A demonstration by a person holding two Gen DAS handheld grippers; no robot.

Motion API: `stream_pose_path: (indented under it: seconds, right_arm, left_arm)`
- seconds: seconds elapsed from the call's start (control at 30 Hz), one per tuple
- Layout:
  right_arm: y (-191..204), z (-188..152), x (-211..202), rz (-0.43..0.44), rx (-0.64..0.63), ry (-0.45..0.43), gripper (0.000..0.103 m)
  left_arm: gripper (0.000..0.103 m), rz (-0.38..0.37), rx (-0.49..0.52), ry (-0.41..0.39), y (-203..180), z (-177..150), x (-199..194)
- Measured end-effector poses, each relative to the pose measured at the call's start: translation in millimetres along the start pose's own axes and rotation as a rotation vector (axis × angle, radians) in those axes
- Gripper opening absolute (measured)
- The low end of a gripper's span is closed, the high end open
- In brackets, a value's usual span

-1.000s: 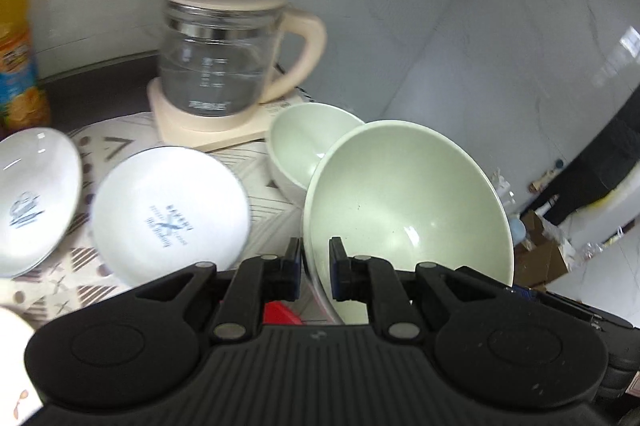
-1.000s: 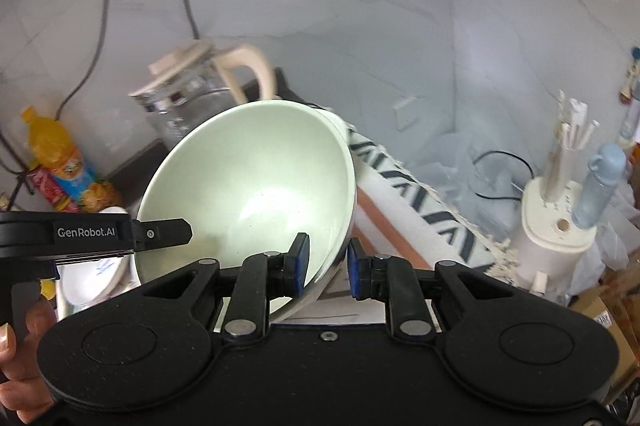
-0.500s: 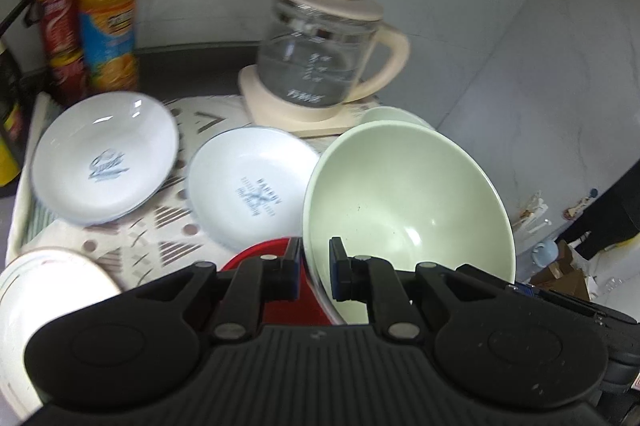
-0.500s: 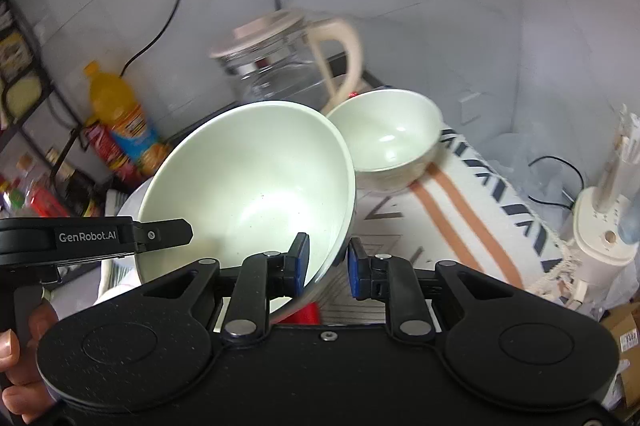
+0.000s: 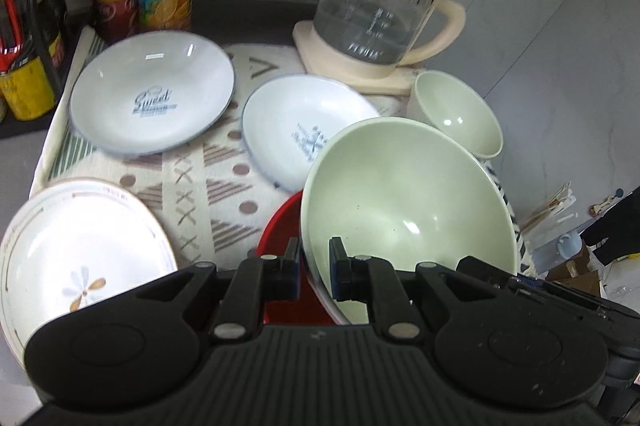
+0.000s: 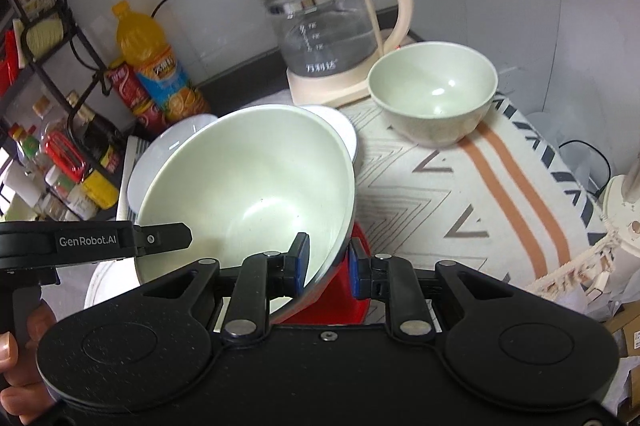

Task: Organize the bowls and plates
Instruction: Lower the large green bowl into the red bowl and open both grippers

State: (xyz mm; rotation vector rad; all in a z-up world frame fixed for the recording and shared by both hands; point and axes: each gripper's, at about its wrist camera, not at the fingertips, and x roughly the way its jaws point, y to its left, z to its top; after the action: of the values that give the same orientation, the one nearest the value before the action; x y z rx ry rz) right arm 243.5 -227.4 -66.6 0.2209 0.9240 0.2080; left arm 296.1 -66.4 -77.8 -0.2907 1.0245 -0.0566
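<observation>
Pinching large green bowl [image 5: 404,202] rim, both grippers

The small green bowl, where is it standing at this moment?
The small green bowl stands upright on the patterned cloth, just in front of the glass kettle; in the right wrist view it is upper right, beyond the large green bowl.
</observation>
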Motion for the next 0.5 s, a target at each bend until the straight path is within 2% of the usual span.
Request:
stream_pose_path:
  seconds: [0.5]
  right_arm:
    - [3.9,-9.1,17.4,-0.024,-0.022,0.067,0.023]
  left_arm:
    - [0.013,0.023,-0.029,0.071,11.2,-13.1,18.2]
